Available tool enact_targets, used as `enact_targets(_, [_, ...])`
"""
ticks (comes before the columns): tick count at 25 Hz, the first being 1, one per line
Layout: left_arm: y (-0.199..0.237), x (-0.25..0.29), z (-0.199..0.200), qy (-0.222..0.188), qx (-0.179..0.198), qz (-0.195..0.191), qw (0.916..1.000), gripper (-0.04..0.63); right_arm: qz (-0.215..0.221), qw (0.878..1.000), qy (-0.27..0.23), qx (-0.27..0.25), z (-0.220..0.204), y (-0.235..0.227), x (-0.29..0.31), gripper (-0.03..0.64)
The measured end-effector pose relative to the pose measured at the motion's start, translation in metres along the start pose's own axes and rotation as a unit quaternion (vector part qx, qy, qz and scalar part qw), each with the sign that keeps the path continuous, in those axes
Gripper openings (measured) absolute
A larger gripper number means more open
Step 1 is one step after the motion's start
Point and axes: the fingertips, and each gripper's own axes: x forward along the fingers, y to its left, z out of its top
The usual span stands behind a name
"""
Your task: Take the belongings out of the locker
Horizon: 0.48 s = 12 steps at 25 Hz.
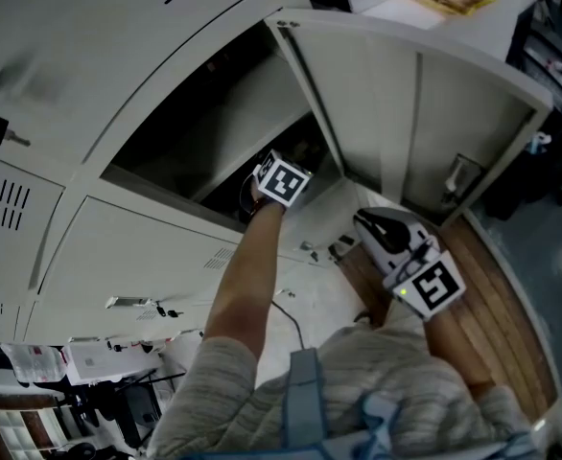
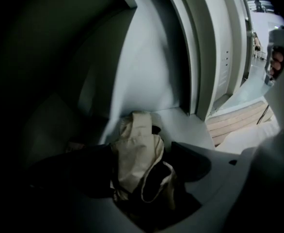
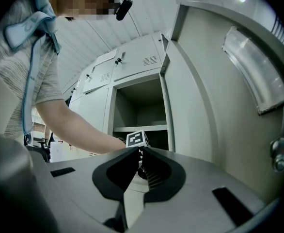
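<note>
Beige cloth bag, seemingly soft and light, lies between wide jaws of left gripper; pinch its bunched middle; right gripper jaws closed, empty.

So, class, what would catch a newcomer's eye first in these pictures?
The open locker, with the left gripper reaching deep inside. There, a beige bag lies crumpled between its jaws. The right gripper hangs outside, shut and empty.
</note>
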Motion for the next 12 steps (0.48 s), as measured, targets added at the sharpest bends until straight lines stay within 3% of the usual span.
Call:
enact_targets(4, [-0.001,0.001,0.002,-0.007,-0.005,-0.014,0.9999,0.366,-0.003,1.0,0.004,0.004,-0.002,0.002,-0.001,0.003])
enact_targets(9, [-0.014,-0.003,0.007,0.004,0.018,-0.035,0.9992,0.266,-0.009,1.0,0.002,0.004,0.0,0.004,-0.004,0.003])
enact_targets(12, [-0.018,-0.002,0.007,0.005,0.02,-0.028,0.9994,0.245,-0.013,1.0,-0.004,0.001,0.004,0.006,-0.006,0.003])
